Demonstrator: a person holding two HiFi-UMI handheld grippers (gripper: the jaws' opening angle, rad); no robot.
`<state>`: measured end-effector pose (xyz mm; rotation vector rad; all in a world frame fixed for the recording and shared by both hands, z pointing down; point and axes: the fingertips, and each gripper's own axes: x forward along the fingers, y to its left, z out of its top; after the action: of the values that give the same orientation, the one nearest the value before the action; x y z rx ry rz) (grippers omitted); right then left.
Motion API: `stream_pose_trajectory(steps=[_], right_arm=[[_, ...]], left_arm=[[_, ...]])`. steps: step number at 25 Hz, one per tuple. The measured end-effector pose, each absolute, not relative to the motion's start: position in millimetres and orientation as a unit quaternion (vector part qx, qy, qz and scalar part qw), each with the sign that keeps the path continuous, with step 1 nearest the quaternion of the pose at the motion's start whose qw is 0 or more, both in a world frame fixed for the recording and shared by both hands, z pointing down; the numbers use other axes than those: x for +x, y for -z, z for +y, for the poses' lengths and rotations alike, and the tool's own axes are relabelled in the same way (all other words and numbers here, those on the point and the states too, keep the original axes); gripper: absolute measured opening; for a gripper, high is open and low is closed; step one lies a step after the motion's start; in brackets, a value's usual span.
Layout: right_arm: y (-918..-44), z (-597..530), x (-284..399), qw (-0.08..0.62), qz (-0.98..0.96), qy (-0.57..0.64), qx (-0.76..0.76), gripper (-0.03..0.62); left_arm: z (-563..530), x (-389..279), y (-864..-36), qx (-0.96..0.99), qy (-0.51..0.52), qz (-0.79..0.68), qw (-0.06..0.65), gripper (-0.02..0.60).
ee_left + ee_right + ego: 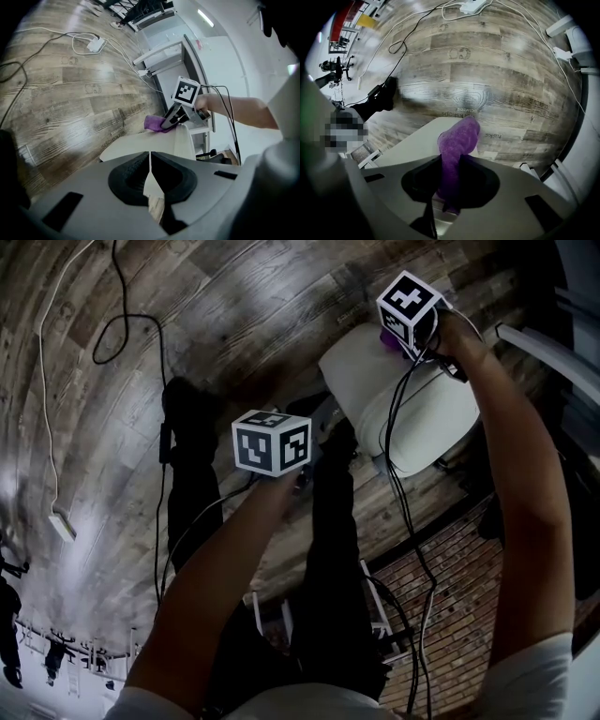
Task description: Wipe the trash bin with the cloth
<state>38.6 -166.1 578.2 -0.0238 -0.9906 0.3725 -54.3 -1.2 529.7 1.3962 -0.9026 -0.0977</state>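
My right gripper (451,164) is squeezed tight on the purple cloth (460,136). The cloth runs up between the two jaws and sticks out past their tips. Its loose end lies on the flat white top of the trash bin (412,145), right in front of those jaws.

My left gripper (150,157) has its jaws pressed together, tip to tip, and there is nothing between them. The bin's top sits just past those tips and a little below them. Looking along the left gripper, I can see the right gripper at the far side of the bin's top. The cloth is bunched at its tip and touches the top. So the two grippers face each other across the bin and are apart.

From my head camera, the bin is under the right gripper. The left gripper is beside the bin, over the floor.

The wood floor (497,70) goes all around the bin. Far past the left gripper's tips, off to their left, a white power strip (96,44) lies on the floor with a white cable (51,32) running from it. To the left of the right gripper's jaws, a dark thing (379,96) sits on the floor. I think it is a shoe, but that edge of the view is too blurry to be sure.
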Motion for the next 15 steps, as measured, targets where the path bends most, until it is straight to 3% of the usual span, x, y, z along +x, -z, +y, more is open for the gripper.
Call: stream_pose_trajectory(steps=[15], right_arm=[[-569.6,-62.8,0.9,0.864,-0.462,-0.161,-0.114,0.097]], left_arm=[[18.4,-78.4,-536.4,0.611,0.042,-0.414,0.674,0.003]])
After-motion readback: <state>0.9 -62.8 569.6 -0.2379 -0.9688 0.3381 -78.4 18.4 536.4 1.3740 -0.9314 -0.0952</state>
